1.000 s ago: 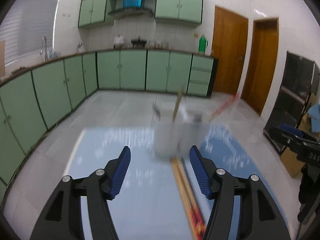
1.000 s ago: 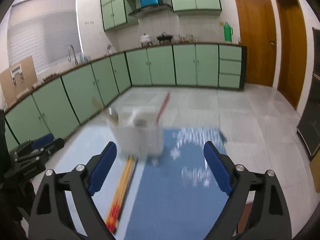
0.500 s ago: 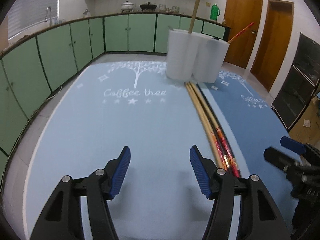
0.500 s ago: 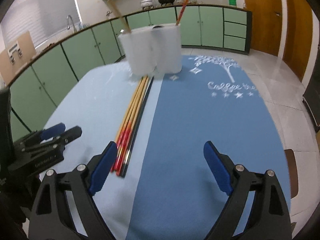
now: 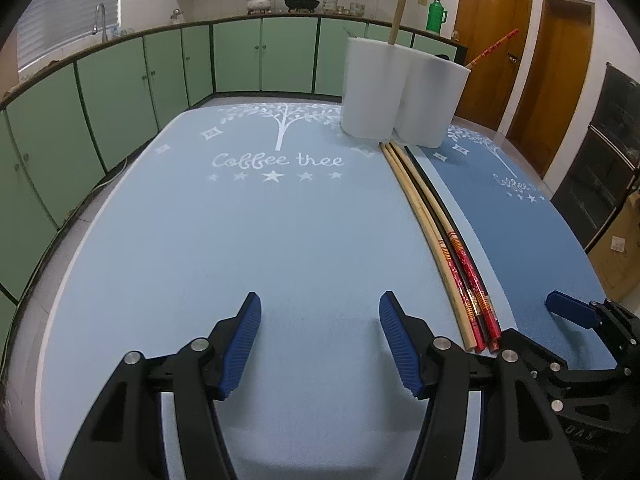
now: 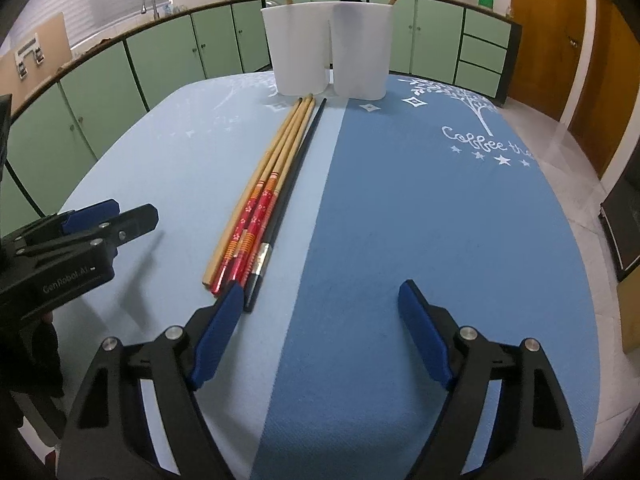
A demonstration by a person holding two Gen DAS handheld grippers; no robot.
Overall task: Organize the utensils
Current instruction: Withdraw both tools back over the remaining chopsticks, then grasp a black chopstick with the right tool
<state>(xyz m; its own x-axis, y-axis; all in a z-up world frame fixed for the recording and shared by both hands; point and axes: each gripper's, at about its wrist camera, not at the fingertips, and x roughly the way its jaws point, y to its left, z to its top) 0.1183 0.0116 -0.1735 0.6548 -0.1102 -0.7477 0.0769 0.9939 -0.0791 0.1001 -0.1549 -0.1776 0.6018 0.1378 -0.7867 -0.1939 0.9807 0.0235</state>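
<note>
— While both grippers hang low over the table, where are the chopsticks (image 6: 264, 200)?

— They lie side by side in a bundle on the light blue mat (image 5: 240, 248), right by its seam with the dark blue mat (image 6: 440, 220). Their far tips nearly touch the white holder (image 6: 328, 48), which stands at the far end of the table.

— Anything in the holder?

— One plain stick (image 5: 400, 4) leans out of its left cup, and a red one (image 5: 492, 48) out of the right.

— And the left gripper (image 5: 320, 312)?

— Its jaws are moderately wide, with only bare mat between them, left of the bundle's near ends.

— The right gripper (image 6: 320, 300)?

— Its jaws are wide but closing, with nothing between them; its left pad (image 6: 218, 336) sits just beside the bundle's near ends.
</note>
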